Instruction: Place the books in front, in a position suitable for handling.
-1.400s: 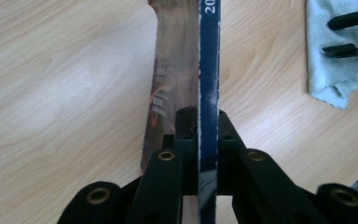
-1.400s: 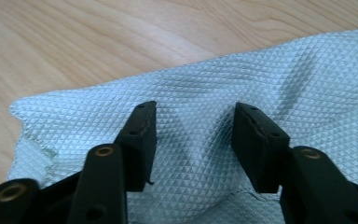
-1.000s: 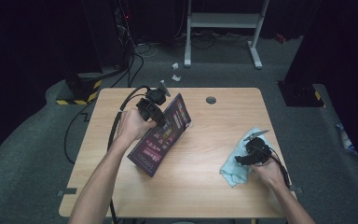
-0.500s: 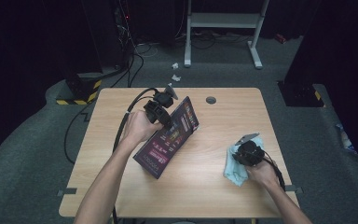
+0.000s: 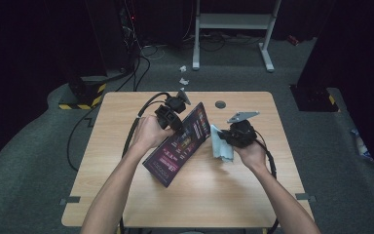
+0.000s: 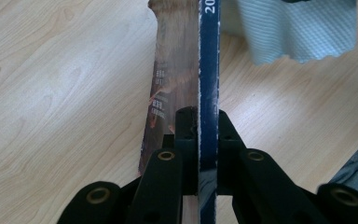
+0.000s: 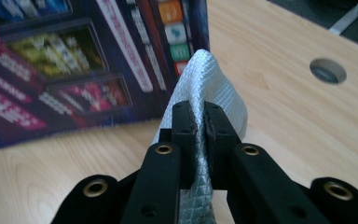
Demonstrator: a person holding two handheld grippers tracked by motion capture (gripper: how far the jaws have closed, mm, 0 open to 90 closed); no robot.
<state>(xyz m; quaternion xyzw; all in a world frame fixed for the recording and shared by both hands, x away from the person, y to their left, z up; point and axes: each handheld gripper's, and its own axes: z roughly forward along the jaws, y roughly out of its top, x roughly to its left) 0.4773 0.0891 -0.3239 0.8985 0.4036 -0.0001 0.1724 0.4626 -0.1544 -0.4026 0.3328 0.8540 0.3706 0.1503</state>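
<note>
Light wooden table (image 5: pixel 126 195) on grey carpet; left claw (image 6: pixel 198 122) clamps the box (image 5: pixel 180 144); right claw (image 7: pixel 198 116) clamps the cloth (image 7: pixel 209 79).

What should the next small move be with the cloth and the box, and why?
Probably bring the right gripper a little further left so the cloth presses on the box face. The left gripper holds the box tilted up on edge, and the pinched cloth hangs just beside its printed side.

The box (image 5: pixel 181 144) is dark purple with pink, yellow and white print panels and a navy edge. The cloth (image 5: pixel 220 144) is pale blue with a fine diamond weave. Black fingers (image 7: pixel 193 128); light wood-grain counter (image 5: pixel 233 195).
</note>
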